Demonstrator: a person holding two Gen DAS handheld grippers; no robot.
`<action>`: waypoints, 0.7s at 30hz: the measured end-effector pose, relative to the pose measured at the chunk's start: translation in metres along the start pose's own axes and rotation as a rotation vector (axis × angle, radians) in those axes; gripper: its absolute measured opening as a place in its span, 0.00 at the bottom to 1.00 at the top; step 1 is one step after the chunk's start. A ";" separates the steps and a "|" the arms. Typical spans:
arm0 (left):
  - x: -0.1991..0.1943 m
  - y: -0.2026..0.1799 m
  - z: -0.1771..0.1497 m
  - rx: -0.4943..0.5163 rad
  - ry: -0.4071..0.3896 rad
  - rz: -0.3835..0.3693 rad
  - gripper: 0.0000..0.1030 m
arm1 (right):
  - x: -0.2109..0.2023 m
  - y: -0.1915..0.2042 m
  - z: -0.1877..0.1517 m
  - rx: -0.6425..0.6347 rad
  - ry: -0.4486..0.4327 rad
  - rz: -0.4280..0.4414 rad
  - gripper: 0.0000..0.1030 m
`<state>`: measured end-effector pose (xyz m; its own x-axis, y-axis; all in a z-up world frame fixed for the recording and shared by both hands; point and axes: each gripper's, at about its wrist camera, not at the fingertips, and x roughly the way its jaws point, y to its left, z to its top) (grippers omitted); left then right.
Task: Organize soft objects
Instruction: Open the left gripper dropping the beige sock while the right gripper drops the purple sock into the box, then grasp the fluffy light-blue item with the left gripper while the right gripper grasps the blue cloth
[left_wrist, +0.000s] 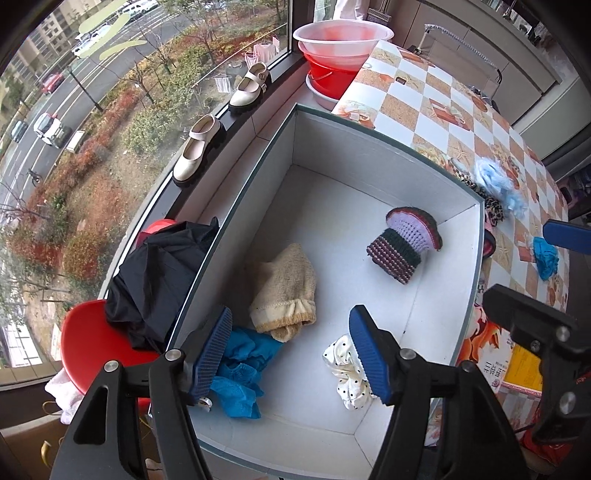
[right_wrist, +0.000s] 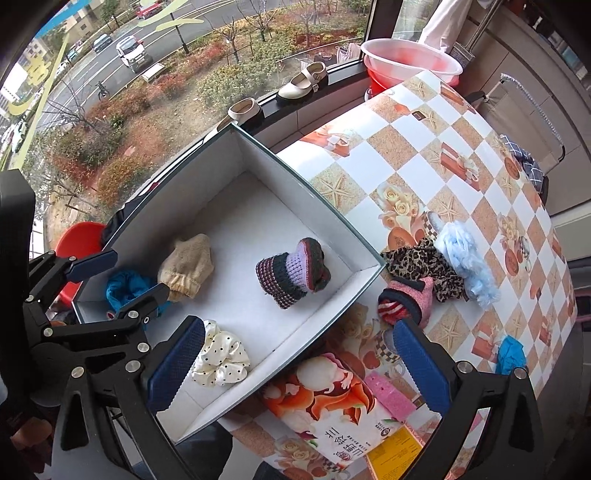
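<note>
A white open box (left_wrist: 369, 155) (right_wrist: 332, 206) holds a beige knit sock (left_wrist: 284, 291) (right_wrist: 186, 266), a purple striped knit bootie (left_wrist: 404, 243) (right_wrist: 291, 275), a crumpled blue cloth (left_wrist: 240, 373) (right_wrist: 123, 288) and a white polka-dot scrunchie (left_wrist: 345, 373) (right_wrist: 219, 356). My left gripper (left_wrist: 295, 354) (right_wrist: 118, 277) is open and empty over the box's near end. My right gripper (right_wrist: 299, 369) (left_wrist: 546, 266) is open and empty above the box's right rim. On the table lie a pink striped bootie (right_wrist: 406, 301), a leopard scrunchie (right_wrist: 424, 266) (left_wrist: 493, 210), a fluffy light-blue piece (right_wrist: 465, 258) (left_wrist: 498, 181) and a small blue cloth (right_wrist: 511, 352) (left_wrist: 545, 256).
The checkered tablecloth table (right_wrist: 424, 147) (left_wrist: 436, 99) carries a printed packet (right_wrist: 332, 413) by the box. Red and pink basins (left_wrist: 340, 55) (right_wrist: 410, 62) stand at the far end. Shoes (left_wrist: 199, 147) sit on the window sill. A red chair (left_wrist: 92, 343) with black cloth (left_wrist: 159, 280) stands left.
</note>
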<state>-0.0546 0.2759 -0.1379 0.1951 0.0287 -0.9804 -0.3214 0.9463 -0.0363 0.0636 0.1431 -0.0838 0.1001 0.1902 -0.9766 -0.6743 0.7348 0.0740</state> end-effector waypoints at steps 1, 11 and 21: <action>-0.003 0.001 -0.002 0.005 0.003 -0.012 0.68 | -0.003 -0.002 -0.002 0.008 -0.001 0.009 1.00; -0.060 -0.045 0.008 0.113 0.013 -0.127 0.75 | -0.076 -0.042 -0.048 0.170 -0.065 0.167 1.00; -0.055 -0.189 0.085 0.357 0.004 -0.125 0.77 | -0.141 -0.170 -0.143 0.469 -0.150 0.040 1.00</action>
<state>0.0746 0.1231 -0.0605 0.2087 -0.0947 -0.9734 0.0480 0.9951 -0.0866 0.0591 -0.1016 0.0125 0.2086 0.2909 -0.9337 -0.2809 0.9323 0.2277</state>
